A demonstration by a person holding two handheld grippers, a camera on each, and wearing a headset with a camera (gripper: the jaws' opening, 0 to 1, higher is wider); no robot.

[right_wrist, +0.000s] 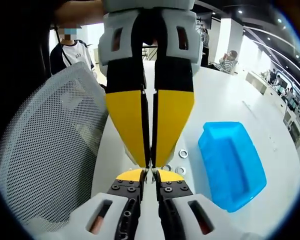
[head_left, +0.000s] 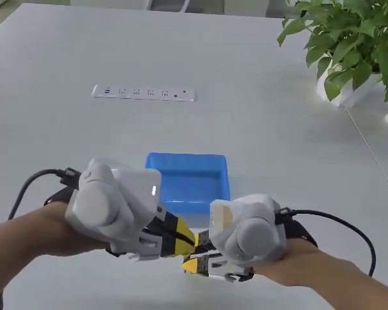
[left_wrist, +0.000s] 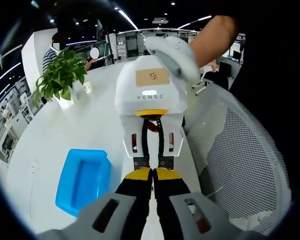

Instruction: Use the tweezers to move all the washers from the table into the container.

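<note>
Low in the head view, my left gripper (head_left: 193,243) and right gripper (head_left: 189,263) meet tip to tip just in front of the blue container (head_left: 187,177). Both pairs of yellow jaws are pressed together, and I see nothing between them. In the left gripper view, the left gripper (left_wrist: 152,176) faces the right gripper (left_wrist: 151,165), with the container (left_wrist: 82,180) to the left. In the right gripper view, the right gripper (right_wrist: 150,176) touches the left gripper (right_wrist: 150,163). Three small metal washers (right_wrist: 183,153) lie on the table between the tips and the container (right_wrist: 232,165). I see no tweezers.
A white power strip (head_left: 143,92) lies far back on the grey table (head_left: 258,129), and a potted plant (head_left: 349,45) stands at the far right. A white mesh chair (left_wrist: 240,160) stands behind the grippers at the table's near edge. People sit in the background.
</note>
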